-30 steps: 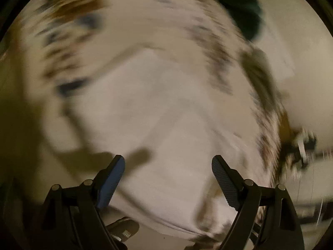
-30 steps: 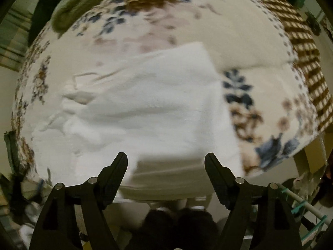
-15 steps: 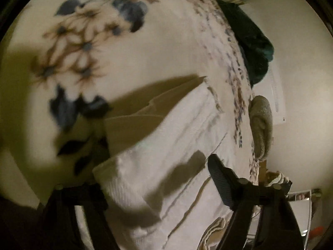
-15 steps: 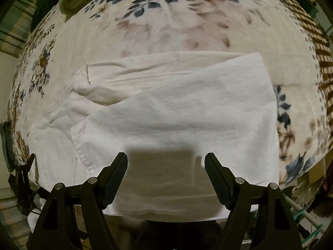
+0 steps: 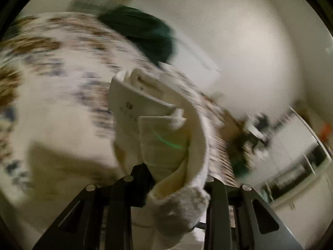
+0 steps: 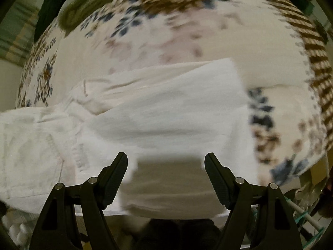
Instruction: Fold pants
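Note:
White pants [image 6: 166, 116] lie folded across a floral bedspread [image 6: 187, 31], waist end at the left. In the left wrist view my left gripper [image 5: 177, 179] is shut on a bunched end of the pants [image 5: 158, 125], with the waistband and label lifted off the bed. The view is blurred by motion. My right gripper [image 6: 166, 166] is open and empty, hovering above the near edge of the folded pants, touching nothing.
A dark green garment [image 5: 143, 33] and an olive one [image 6: 89, 6] lie at the far end of the bed. A wall [image 5: 249, 41] stands to the right in the left wrist view. Clutter [image 5: 256, 125] sits beyond the bed edge [image 6: 312, 62].
My left gripper has shut on the pants' end and lifted it, swinging the view toward the wall. My right gripper stays open, shifting slightly over the pants.

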Demonstrator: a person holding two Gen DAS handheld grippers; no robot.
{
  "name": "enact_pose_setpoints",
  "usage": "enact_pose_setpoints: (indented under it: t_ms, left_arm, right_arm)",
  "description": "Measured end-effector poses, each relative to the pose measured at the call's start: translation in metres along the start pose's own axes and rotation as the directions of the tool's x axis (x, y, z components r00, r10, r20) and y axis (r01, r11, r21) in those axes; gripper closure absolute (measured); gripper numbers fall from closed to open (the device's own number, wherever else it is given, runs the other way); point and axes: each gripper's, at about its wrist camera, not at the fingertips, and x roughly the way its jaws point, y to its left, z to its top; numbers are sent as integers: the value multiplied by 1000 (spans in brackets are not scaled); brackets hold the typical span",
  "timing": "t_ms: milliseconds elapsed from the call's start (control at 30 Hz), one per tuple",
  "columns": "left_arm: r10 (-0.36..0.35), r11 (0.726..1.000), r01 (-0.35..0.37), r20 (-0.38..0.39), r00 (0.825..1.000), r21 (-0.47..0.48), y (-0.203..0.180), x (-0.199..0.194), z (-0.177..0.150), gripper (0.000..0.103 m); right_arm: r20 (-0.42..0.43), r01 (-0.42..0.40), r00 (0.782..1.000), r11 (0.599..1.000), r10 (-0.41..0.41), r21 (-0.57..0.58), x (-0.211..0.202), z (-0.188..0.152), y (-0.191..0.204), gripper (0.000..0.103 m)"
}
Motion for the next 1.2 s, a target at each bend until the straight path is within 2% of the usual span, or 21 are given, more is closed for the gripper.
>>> enact_pose_setpoints:
  t_ms: [67, 167, 233, 400, 467, 567, 700, 800, 900, 933, 967, 1000, 1033, 1067, 1133, 1200]
  left_arm:
    - [-59, 995, 62, -43, 997, 75, -42, 21, -12, 78]
    - [-126, 985, 141, -146, 981, 98, -85, 63, -43, 78]
    - [-149, 977, 179, -233, 961, 113, -114, 96, -71, 78]
    - [-155, 965, 221, -376, 914, 141, -161, 152, -130, 78]
    - [-129, 961, 220, -433, 892, 165, -175, 177, -152, 78]
    - [-80, 964, 194, -491, 867, 184, -185, 193, -181, 78]
    - [-24, 966, 156, -528, 849, 207, -181, 203, -205, 78]
    - [32, 965, 121, -559, 828, 234, -183, 214, -216, 76]
    - [115, 961, 66, -603, 789, 269, -193, 216, -217, 65]
    - [141, 955, 52, -604, 784, 291, -195, 214, -216, 48]
    - [145, 953, 52, -603, 785, 297, -198, 210, -212, 33]
    - [120, 956, 70, -601, 790, 284, -201, 206, -206, 8]
    - [93, 959, 86, -589, 803, 269, -205, 200, -198, 4]
    - [82, 960, 92, -581, 809, 265, -206, 198, -190, 4]
    - [81, 962, 84, -565, 821, 261, -206, 188, -166, 4]
    - [101, 963, 51, -532, 840, 263, -193, 179, -140, 4]
  right_arm:
    - [19, 5, 1000, 999, -6, 39, -13, -1, -24, 24]
    - [45, 19, 999, 994, -24, 106, -32, -1, -66, 24]
    - [63, 21, 998, 989, -31, 148, -42, -1, -93, 24]
    - [87, 64, 993, 973, -85, 221, -56, -2, -156, 24]
    - [86, 76, 991, 967, -99, 244, -56, -1, -178, 24]
    - [86, 82, 990, 960, -109, 269, -55, 1, -204, 24]
    - [92, 80, 990, 954, -111, 288, -56, 4, -228, 24]
    - [91, 67, 991, 954, -98, 291, -57, 6, -236, 24]
    - [86, 40, 994, 959, -67, 281, -60, 7, -238, 24]
    - [88, 16, 995, 960, -42, 280, -60, 8, -238, 24]
    - [89, -17, 996, 959, -9, 283, -62, 7, -238, 24]
    - [90, -46, 996, 956, 21, 288, -63, 8, -238, 19]
    - [95, -78, 994, 952, 52, 295, -64, 8, -238, 14]
    - [102, -107, 992, 947, 79, 303, -66, 8, -238, 8]
    - [116, -153, 986, 939, 123, 307, -70, 11, -236, 7]
    - [127, -192, 979, 937, 161, 293, -73, 17, -232, 6]
